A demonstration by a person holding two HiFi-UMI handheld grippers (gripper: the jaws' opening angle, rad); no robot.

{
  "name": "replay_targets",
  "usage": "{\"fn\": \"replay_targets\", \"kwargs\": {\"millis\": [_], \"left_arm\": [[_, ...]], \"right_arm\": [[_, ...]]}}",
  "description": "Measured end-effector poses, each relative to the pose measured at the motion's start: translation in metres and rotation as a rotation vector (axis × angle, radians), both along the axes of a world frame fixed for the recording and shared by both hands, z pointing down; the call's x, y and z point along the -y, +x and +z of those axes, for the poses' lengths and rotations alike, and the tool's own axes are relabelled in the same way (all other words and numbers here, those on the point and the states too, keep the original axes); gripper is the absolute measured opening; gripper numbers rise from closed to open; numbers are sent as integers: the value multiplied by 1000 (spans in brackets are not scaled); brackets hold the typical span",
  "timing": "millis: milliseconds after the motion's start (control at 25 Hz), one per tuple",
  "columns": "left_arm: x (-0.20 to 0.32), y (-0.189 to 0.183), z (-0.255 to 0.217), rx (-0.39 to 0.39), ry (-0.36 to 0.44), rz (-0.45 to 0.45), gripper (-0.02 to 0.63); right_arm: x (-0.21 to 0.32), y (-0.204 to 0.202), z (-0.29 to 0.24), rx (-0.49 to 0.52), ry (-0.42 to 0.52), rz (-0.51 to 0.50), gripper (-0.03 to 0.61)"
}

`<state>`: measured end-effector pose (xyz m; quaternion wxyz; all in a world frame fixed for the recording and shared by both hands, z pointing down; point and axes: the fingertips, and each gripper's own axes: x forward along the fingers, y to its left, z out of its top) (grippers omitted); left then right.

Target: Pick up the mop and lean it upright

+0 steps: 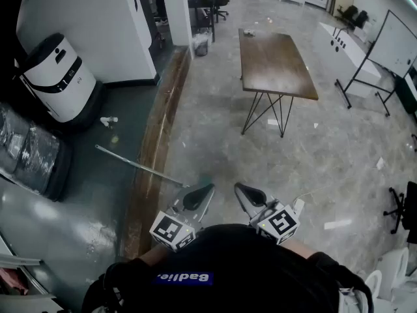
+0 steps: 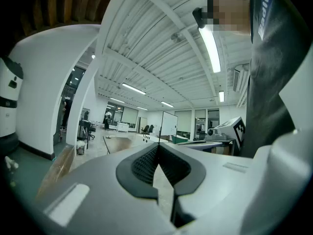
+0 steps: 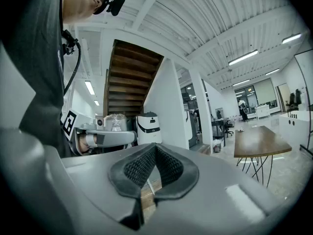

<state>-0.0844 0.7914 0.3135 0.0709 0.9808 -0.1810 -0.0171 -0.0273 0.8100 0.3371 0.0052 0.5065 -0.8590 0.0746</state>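
Both left tongs (image 1: 205,191) and right tongs (image 1: 242,191) point level, closed, empty.

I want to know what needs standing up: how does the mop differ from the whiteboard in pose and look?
The mop lies flat on the floor; the whiteboard stands upright. The mop shows as a thin pale pole; the whiteboard is a broad white panel. The mop lies close in front of the person; the whiteboard is far off at the right. Both rest on the floor.
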Motion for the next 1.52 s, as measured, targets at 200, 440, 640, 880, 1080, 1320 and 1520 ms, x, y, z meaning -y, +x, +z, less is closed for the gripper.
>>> {"fn": "replay_targets", "kwargs": {"millis": [200, 440, 640, 880, 1080, 1320, 1520], "left_arm": [[2, -3, 8, 2, 23, -2, 18], [-6, -2, 1, -3, 1, -7, 20], [-6, -3, 3, 0, 8, -14, 20], [-1, -17, 11, 7, -5, -67, 20], [9, -54, 13, 6, -18, -153, 20], [23, -108, 14, 0, -18, -241, 20], [37, -162, 13, -23, -36, -303, 20]], "right_arm": [[0, -2, -1, -2, 5, -6, 3], [-6, -1, -2, 25, 11, -7, 3], [-6, 2, -6, 41, 16, -6, 5], [1, -6, 4, 61, -7, -32, 5], [13, -38, 8, 60, -25, -102, 5], [27, -86, 8, 47, -38, -181, 5], [38, -133, 6, 30, -45, -219, 6]]}}
